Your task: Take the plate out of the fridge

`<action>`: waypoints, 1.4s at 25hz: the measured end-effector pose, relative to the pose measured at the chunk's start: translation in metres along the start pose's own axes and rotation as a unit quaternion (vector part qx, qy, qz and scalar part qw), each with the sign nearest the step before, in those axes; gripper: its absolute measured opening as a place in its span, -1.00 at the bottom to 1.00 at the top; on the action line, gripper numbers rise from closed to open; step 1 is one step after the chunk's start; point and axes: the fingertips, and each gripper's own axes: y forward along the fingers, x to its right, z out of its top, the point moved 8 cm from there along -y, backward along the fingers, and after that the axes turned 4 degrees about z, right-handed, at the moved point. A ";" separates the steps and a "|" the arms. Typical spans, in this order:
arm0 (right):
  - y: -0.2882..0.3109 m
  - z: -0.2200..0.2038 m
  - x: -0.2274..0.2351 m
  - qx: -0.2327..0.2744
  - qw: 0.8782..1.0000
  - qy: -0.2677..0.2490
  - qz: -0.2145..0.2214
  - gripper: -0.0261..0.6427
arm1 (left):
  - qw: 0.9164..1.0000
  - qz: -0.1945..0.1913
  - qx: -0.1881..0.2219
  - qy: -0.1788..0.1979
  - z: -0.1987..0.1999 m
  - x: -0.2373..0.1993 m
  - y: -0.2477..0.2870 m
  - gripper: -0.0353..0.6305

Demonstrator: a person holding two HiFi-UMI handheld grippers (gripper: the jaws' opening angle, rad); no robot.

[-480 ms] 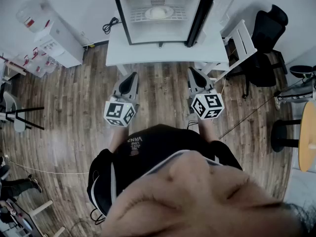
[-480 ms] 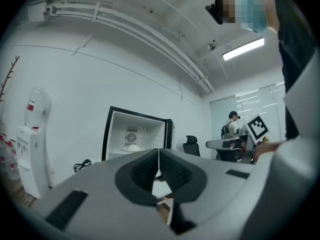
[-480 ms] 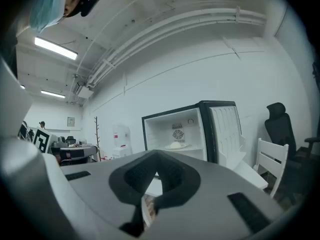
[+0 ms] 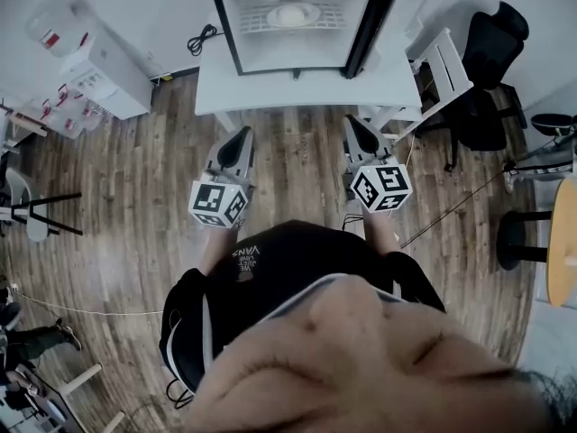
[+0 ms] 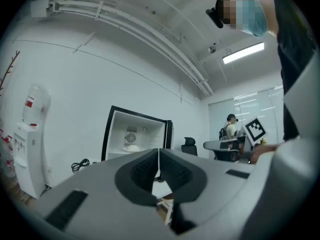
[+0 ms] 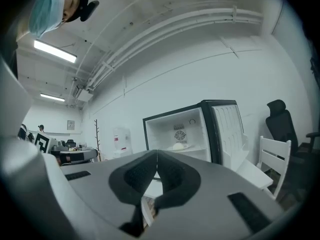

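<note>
A small black fridge [image 4: 293,21] stands open on a white table [image 4: 306,93], its door swung to the right. On its wire shelf lies a white plate [image 4: 294,13] with a pale round thing on it. The plate [image 5: 132,147] shows small in the left gripper view, and the plate [image 6: 181,146] again in the right gripper view. My left gripper [image 4: 242,139] and right gripper [image 4: 355,130] are both shut and empty, held level side by side over the wood floor, short of the table's front edge.
A white water dispenser [image 4: 95,57] stands at the left wall. A white chair [image 4: 442,70] and a black office chair [image 4: 487,61] stand right of the table. A cable [image 4: 203,43] lies behind the table. A person stands at a far desk [image 5: 231,129].
Both grippers have edged slightly toward the table and fridge; the fridge sits a little higher in the head view. Jaws stay shut.
</note>
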 end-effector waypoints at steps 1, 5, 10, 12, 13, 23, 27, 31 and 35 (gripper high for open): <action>0.001 -0.001 -0.002 -0.001 1.000 0.000 -0.003 -0.89 | 1.000 -0.001 0.002 0.000 0.000 -0.003 -0.001 -0.84; 0.005 -0.006 -0.010 -0.001 1.000 0.006 -0.015 -0.89 | 1.000 -0.007 0.003 0.014 0.000 -0.013 -0.006 -0.84; 0.008 -0.013 -0.025 -0.001 0.999 0.010 -0.031 -0.89 | 0.999 -0.037 0.003 0.034 0.002 -0.025 -0.012 -0.84; 0.008 -0.015 -0.028 0.000 0.999 0.013 -0.040 -0.89 | 0.998 -0.051 -0.001 0.042 0.002 -0.030 -0.012 -0.84; 0.009 -0.016 -0.029 0.000 0.999 0.013 -0.044 -0.89 | 0.997 -0.059 -0.002 0.040 0.002 -0.033 -0.011 -0.84; 0.027 -0.020 0.000 -0.013 0.999 0.013 -0.049 -0.89 | 0.997 -0.058 -0.023 0.042 -0.006 -0.040 0.021 -0.84; 0.046 -0.016 0.026 -0.016 0.999 0.014 -0.034 -0.89 | 0.998 -0.045 -0.014 0.047 -0.003 -0.038 0.049 -0.84; 0.067 -0.011 0.053 -0.018 1.000 0.013 -0.014 -0.89 | 0.998 -0.027 -0.008 0.048 -0.001 -0.036 0.079 -0.84; 0.088 -0.004 0.081 -0.019 1.000 0.009 0.008 -0.89 | 0.999 -0.007 -0.004 0.048 -0.001 -0.033 0.109 -0.84</action>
